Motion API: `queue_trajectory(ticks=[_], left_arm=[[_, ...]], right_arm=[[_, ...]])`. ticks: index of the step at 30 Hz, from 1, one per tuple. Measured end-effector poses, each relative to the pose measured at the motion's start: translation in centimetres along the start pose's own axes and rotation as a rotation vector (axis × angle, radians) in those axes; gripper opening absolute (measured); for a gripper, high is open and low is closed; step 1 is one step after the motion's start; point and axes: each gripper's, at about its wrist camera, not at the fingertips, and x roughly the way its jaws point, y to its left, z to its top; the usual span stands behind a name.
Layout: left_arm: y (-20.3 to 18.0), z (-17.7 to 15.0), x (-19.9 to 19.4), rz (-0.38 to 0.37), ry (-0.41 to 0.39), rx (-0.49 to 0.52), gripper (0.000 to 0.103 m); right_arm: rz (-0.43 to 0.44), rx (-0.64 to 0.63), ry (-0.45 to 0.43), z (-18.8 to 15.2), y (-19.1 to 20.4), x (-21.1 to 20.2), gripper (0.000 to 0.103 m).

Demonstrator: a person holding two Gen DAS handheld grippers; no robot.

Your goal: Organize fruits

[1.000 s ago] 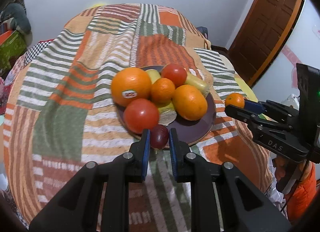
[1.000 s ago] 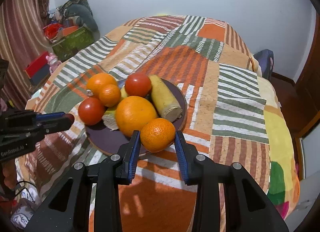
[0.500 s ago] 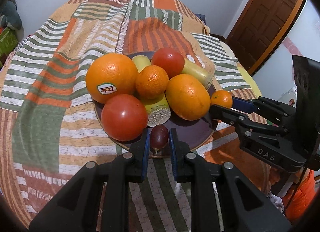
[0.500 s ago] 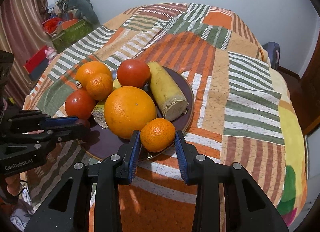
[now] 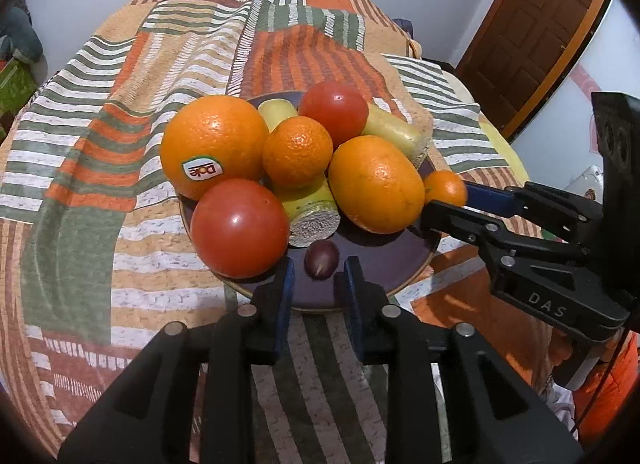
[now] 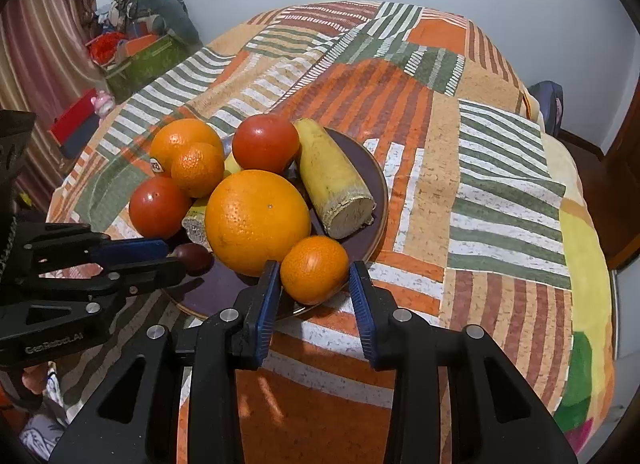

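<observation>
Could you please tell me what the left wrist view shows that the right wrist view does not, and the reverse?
Only the left wrist view shows the wooden door and the full Dole sticker on the big orange. Only the right wrist view shows the curtain and the green box. Both show the dark plate of fruit, the grape in front of the opening left gripper and clear of its jaws, and the small orange in the right gripper.

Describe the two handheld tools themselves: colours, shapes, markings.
Both are black plastic, angular, with cut-out triangular frames and silver bolt heads. Each ends in two straight fingers faced with blue ribbed pads. The left tool carries pale lettering on its side, visible in the right wrist view but too blurred to read surely. The right tool shows "DAS" in the left wrist view.
</observation>
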Motion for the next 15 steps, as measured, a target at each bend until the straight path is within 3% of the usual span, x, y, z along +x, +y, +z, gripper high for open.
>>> queue_trajectory(ticks=[6, 15], left_arm=[[0.2, 0.1, -2.4, 0.015, -0.053, -0.007, 0.025], [-0.5, 1.2, -9.1, 0.068, -0.23, 0.0, 0.025]], right_arm=[[-0.016, -0.002, -0.015, 0.3, 0.0, -1.1, 0.033], [-0.038, 0.013, -0.151, 1.3, 0.4, -6.5, 0.033]])
